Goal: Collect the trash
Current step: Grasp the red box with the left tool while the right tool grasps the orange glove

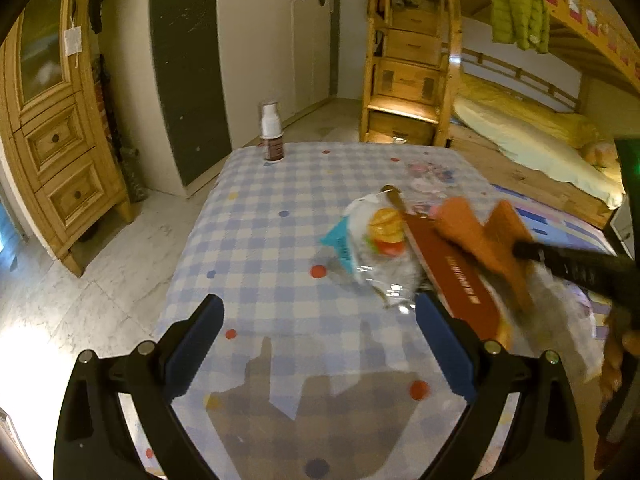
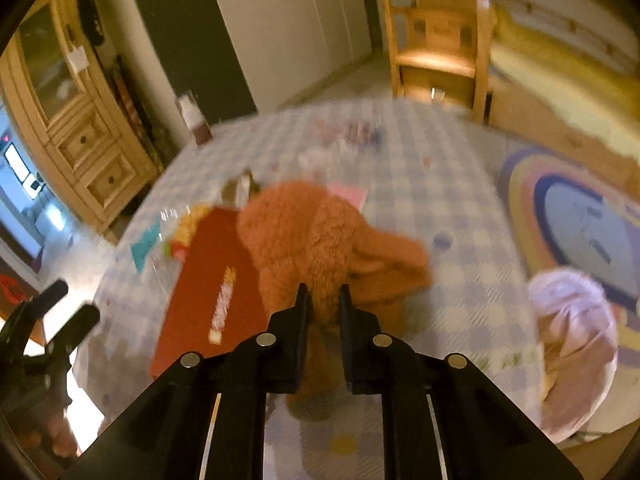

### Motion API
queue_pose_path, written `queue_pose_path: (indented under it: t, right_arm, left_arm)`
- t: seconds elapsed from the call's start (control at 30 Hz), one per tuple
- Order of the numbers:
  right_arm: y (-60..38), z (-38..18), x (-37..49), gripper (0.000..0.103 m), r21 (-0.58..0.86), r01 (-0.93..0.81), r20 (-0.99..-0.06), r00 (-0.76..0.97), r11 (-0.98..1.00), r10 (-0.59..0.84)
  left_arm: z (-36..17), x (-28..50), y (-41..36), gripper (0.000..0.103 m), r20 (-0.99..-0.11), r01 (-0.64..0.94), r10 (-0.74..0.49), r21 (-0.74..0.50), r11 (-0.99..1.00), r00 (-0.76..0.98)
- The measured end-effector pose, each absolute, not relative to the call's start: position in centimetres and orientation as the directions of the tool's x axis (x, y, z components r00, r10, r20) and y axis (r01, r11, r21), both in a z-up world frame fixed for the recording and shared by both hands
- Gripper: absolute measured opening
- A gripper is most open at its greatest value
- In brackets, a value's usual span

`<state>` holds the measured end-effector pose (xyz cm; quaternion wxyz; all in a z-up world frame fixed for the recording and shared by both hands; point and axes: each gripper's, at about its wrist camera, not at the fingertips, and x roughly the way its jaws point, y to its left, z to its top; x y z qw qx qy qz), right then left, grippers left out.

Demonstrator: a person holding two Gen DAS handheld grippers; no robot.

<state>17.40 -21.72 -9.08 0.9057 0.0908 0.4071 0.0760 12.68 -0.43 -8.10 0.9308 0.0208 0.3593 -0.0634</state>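
My right gripper [image 2: 323, 294] is shut on an orange plush toy [image 2: 316, 240] and holds it above the checked tablecloth [image 2: 440, 184]; the toy also shows blurred in the left wrist view [image 1: 476, 236]. A flat red box [image 2: 208, 284] lies beside the toy, also in the left wrist view [image 1: 452, 276]. A clear plastic snack wrapper [image 1: 372, 248] with teal and orange print lies left of the box. My left gripper [image 1: 318, 348] is open and empty, low over the tablecloth [image 1: 280, 216], near the wrapper.
A small brown-and-white bottle [image 1: 271, 132] stands at the table's far left corner. A crumpled printed wrapper [image 1: 430, 174] lies far right. A white bag [image 2: 576, 344] sits off the table's right edge. Wooden cabinet [image 1: 60, 140], bunk bed stairs [image 1: 408, 80], rug [image 2: 580, 224] surround.
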Motion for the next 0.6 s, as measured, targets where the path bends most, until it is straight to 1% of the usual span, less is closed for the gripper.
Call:
queue_pose_path:
  t: [0.03, 0.17, 0.23, 0.37, 0.5, 0.6]
  right_arm:
    - [-22.1, -8.2, 17.2, 0.013, 0.234, -0.056, -0.703, 0.68, 0.971, 0.209]
    - [-23.6, -4.7, 15.6, 0.012, 0.206, -0.046, -0.639, 0.75, 0.977, 0.17]
    - [-24.2, -3.7, 14.8, 0.012, 0.185, -0.029, -0.622, 0.771, 0.982, 0.14]
    - [-26.4, -2.4, 12.8, 0.012, 0.192, 0.005, -0.587, 0.802, 0.981, 0.111]
    - [-28.7, -2.1, 10.5, 0.012, 0.202, 0.04, -0.573, 0.816, 0.979, 0.085]
    - [-29.5, -2.5, 9.6, 0.012, 0.21, 0.053, -0.578, 0.812, 0.976, 0.08]
  left_arm:
    - [-7.8, 12.2, -0.8, 0.096, -0.668, 0.151, -0.124, -0.017, 0.988, 0.734]
    - [-7.6, 10.7, -3.1, 0.096, -0.659, 0.208, -0.184, -0.043, 0.977, 0.729]
    - [-7.9, 10.2, -4.8, 0.096, -0.666, 0.236, -0.19, -0.021, 0.971, 0.722]
    - [-8.5, 9.7, -9.0, 0.096, -0.67, 0.305, -0.208, 0.029, 0.952, 0.712]
    - [-9.7, 10.2, -12.3, 0.096, -0.688, 0.309, -0.175, 0.075, 0.948, 0.704]
    - [-10.6, 11.1, -13.6, 0.096, -0.702, 0.268, -0.114, 0.113, 0.957, 0.703]
